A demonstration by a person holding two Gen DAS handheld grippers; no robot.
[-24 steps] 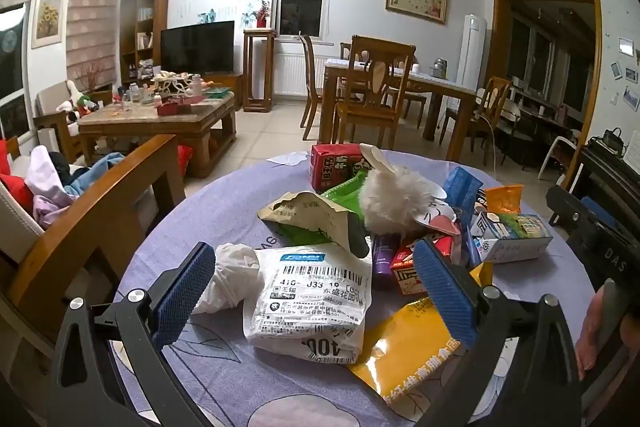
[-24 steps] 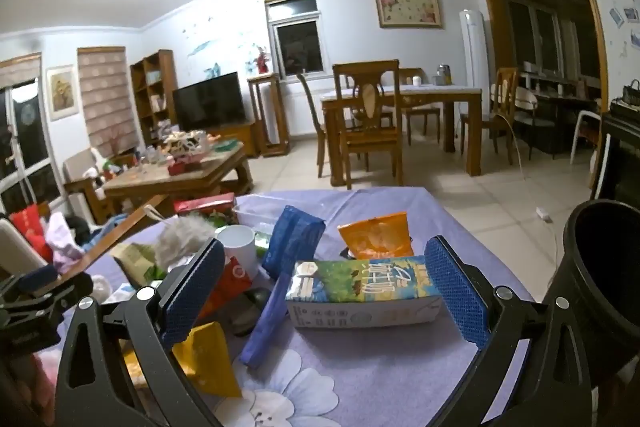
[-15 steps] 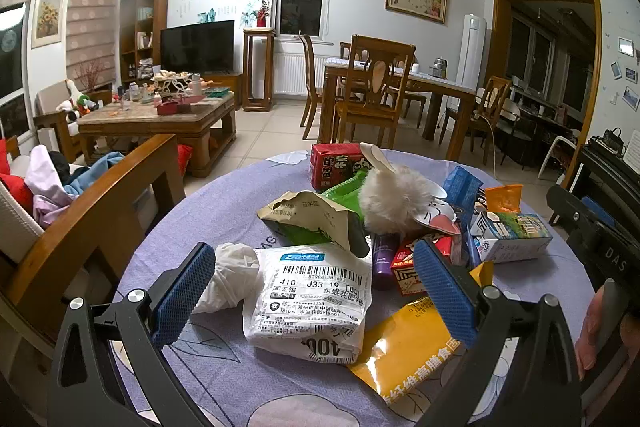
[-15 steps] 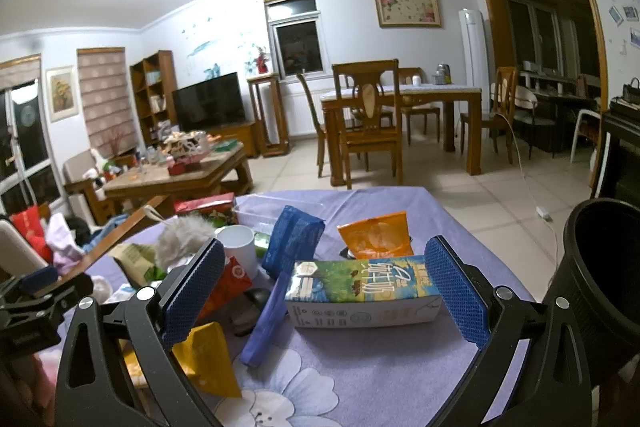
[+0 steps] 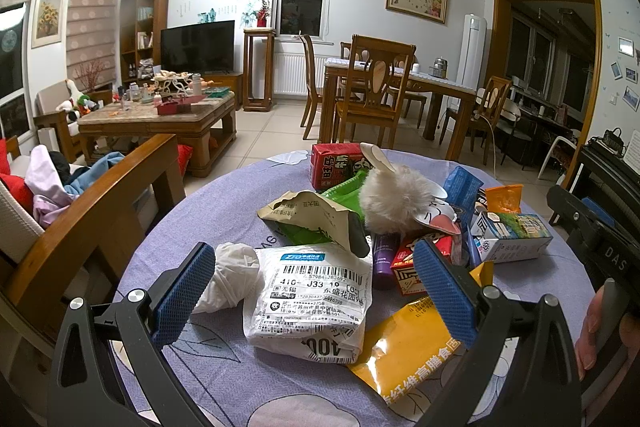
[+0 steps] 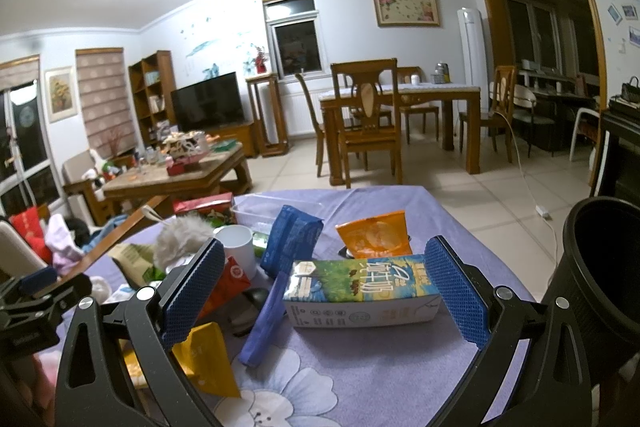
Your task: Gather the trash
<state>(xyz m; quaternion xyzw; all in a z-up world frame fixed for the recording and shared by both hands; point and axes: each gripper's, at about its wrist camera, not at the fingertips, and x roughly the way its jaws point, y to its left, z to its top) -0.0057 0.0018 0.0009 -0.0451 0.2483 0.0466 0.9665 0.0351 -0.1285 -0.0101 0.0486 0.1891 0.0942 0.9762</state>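
Left wrist view, going left to right: wooden chair [image 5: 92, 211] at left edge, round table with purple cloth [image 5: 224, 203] filling the lower frame. Left gripper [image 5: 312, 291] hangs above the near part of the table, jaws spread wide, released, gripping nothing. Between its blue pads lie a knotted white bag [image 5: 230, 277] at lower left of centre, then a white courier bag with a barcode label [image 5: 312, 303] dead centre, touching the knotted bag. Behind it a torn tan paper bag [image 5: 312, 215] over a green wrapper [image 5: 340, 187], red carton [image 5: 334, 165] further back. Grey fluffy ball [image 5: 394, 203] centre right, purple bottle [image 5: 384, 259] below it, red snack box [image 5: 408, 263] partly behind the right pad. Yellow packet [image 5: 404, 351] lower right under the courier bag edge. Milk carton [image 5: 512, 237] on its side at right, orange packet [image 5: 500, 197] and blue pouch [image 5: 460, 185] behind it. Right wrist view: right gripper [image 6: 324, 291] also wide open, nothing clamped; the milk carton [image 6: 360, 295] lies between the pads but clear of both. White cup [image 6: 238, 247] left of centre, blue pouch [image 6: 290, 243] centre, orange packet [image 6: 374, 239] just behind the carton, black bin [image 6: 600, 267] at right edge beside the table.
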